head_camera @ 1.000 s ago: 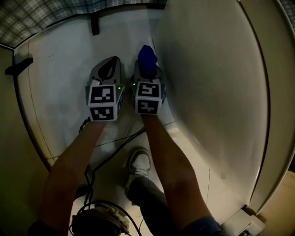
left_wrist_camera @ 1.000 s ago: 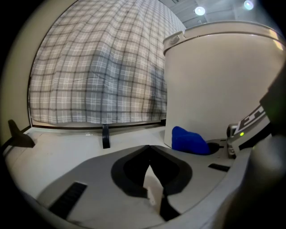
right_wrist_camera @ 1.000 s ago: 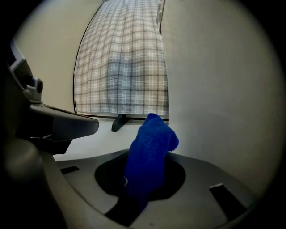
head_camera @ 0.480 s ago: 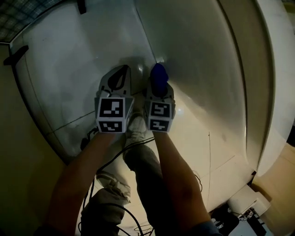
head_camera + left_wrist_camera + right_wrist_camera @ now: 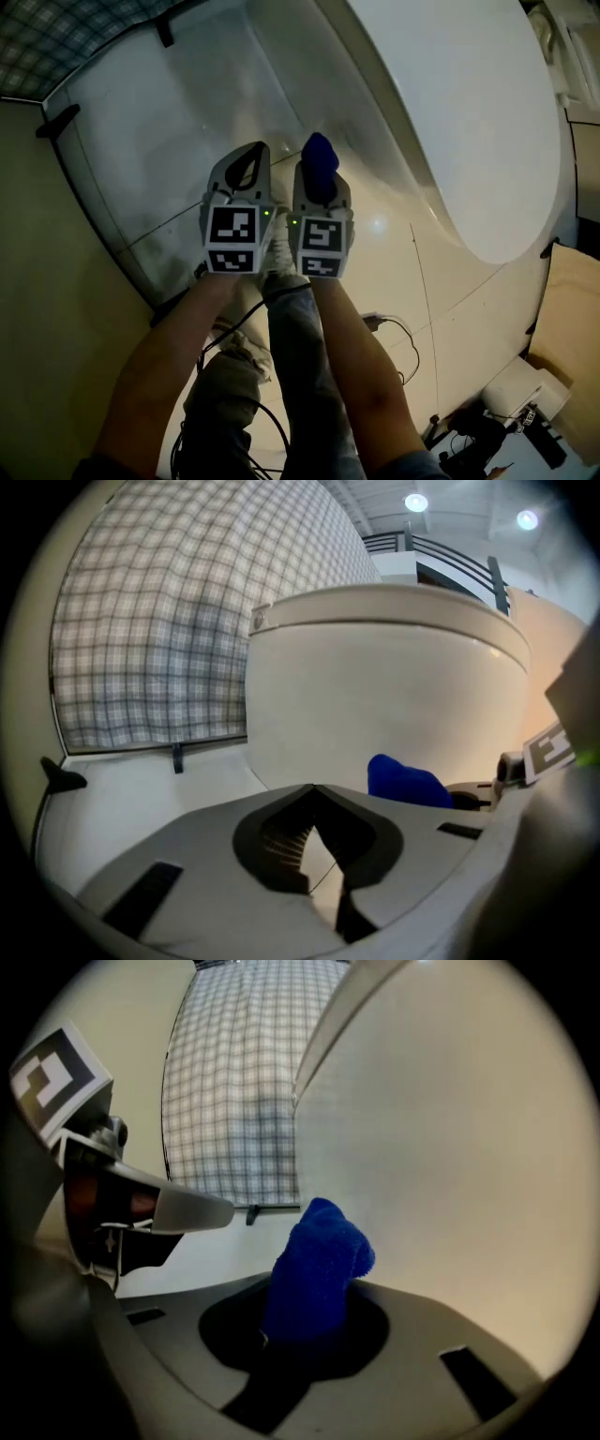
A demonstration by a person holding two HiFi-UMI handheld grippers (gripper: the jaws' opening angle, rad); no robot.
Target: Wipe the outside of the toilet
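The left gripper [image 5: 248, 161] sits at frame centre with its jaws closed tip to tip and nothing between them. The right gripper [image 5: 321, 187] is just beside it, toward the right, clamped on a blue cloth [image 5: 317, 1265] that stands upright out of the jaws. The toilet [image 5: 450, 122] fills the upper right of the head view. The cloth is close to its curved outer wall; contact cannot be confirmed.

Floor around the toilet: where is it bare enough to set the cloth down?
Bare floor lies ahead of the left claw, left of the blue cloth, bordered by the plaid wall and the toilet. Crowded: cables around the legs, clutter at lower right.
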